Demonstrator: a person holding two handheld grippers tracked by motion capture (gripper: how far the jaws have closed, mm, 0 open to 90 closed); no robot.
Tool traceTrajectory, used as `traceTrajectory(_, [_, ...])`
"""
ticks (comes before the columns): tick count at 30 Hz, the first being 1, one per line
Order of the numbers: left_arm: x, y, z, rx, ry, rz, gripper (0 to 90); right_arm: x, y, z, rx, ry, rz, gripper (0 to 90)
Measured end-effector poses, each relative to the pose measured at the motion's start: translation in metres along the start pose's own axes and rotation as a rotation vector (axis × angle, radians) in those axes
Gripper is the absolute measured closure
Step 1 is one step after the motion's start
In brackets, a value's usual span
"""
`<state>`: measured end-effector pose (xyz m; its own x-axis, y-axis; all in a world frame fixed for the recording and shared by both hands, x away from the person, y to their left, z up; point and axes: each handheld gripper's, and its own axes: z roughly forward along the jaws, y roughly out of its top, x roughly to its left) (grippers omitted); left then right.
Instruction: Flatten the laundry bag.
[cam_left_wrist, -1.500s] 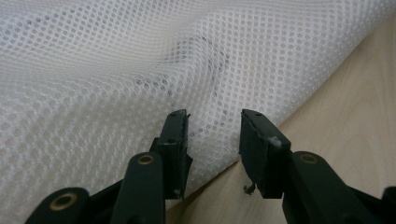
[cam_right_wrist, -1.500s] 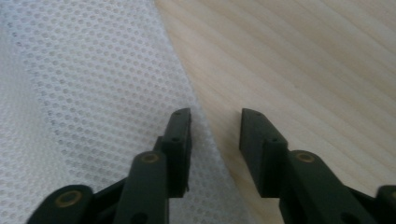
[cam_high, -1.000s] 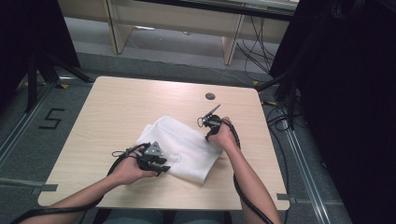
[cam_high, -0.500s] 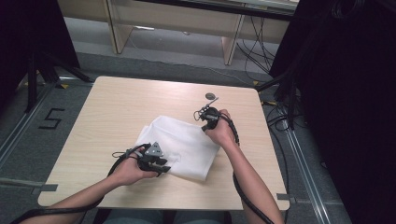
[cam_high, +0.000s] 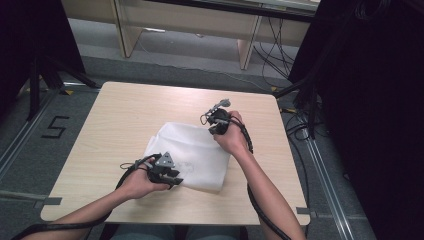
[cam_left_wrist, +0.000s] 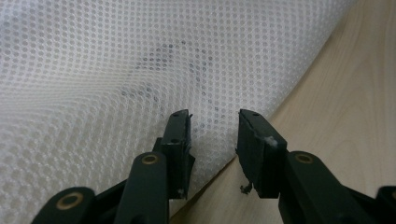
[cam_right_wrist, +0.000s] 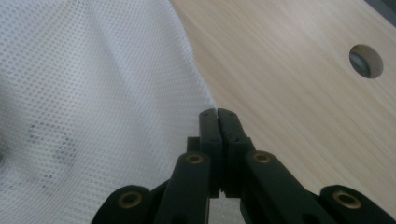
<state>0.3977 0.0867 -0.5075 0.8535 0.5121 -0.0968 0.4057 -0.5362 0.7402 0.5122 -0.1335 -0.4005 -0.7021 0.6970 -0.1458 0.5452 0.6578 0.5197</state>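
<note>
A white mesh cloth lies crumpled on the wooden table, with a faint dark print showing through it. My left gripper rests at the cloth's near left edge. Its jaws stand apart, and the hem runs through the gap without being pinched. My right gripper hangs above the cloth's far right corner. It is shut on that corner, and the mesh rises to its tips.
A round cable hole sits in the tabletop beyond the right gripper. Bare wood surrounds the cloth on all sides. Cables trail from both grippers along the person's forearms. Dark stands and wiring flank the table.
The right gripper has risen and drifted toward the table's far edge, drawing the cloth's far corner up with it. The left gripper has stayed where it was.
</note>
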Motion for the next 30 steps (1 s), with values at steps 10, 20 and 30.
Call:
traceTrajectory(10, [-0.005,0.005,0.004,0.011,-0.017,0.038,79.7,0.015,0.01,-0.01,-0.051,0.032,-0.04,90.0])
traceTrajectory(20, [0.001,0.009,0.013,0.035,0.028,0.036,80.3,0.03,0.016,-0.026,-0.098,0.057,-0.093,90.0])
traceTrajectory(30, [0.004,0.011,0.016,0.028,0.049,0.025,81.1,0.047,0.005,-0.046,-0.163,0.093,-0.127,90.0])
